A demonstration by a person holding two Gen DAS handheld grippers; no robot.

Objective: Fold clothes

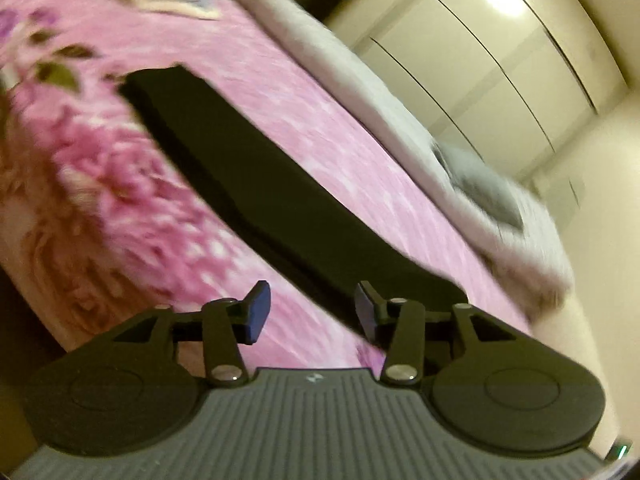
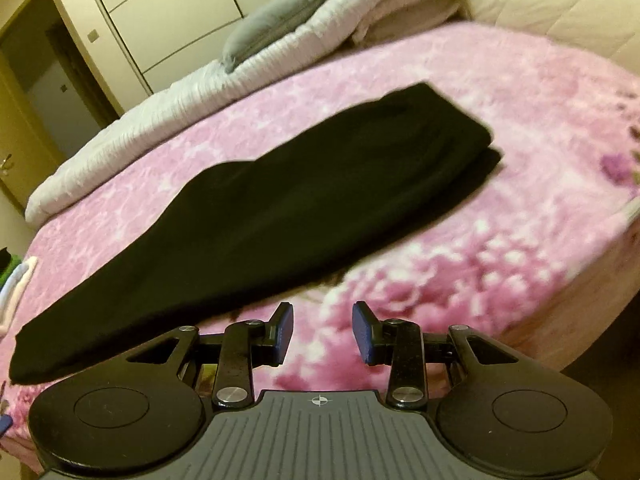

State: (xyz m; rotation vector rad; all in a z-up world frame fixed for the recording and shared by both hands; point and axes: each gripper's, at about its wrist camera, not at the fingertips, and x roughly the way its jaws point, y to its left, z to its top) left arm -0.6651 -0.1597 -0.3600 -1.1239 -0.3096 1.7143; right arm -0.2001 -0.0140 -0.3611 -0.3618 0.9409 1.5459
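Observation:
A long black garment [image 1: 256, 184] lies folded into a narrow strip on a pink flowered bed cover [image 1: 312, 112]. In the left wrist view my left gripper [image 1: 312, 312] hovers open over the strip's near end, nothing between its blue pads. The right wrist view shows the same black garment [image 2: 280, 208] stretched from lower left to upper right on the bed cover [image 2: 520, 140]. My right gripper [image 2: 322, 332] stands open just in front of the garment's near long edge, over bare cover, holding nothing.
A white duvet [image 2: 192, 92] with a grey pillow [image 2: 272, 28] lies along the far side of the bed. Cream wardrobe doors [image 1: 500, 60] and a doorway [image 2: 48, 92] stand beyond. Folded light clothes [image 2: 16, 280] sit at the left edge. The bed's wooden edge [image 2: 580, 312] drops off at right.

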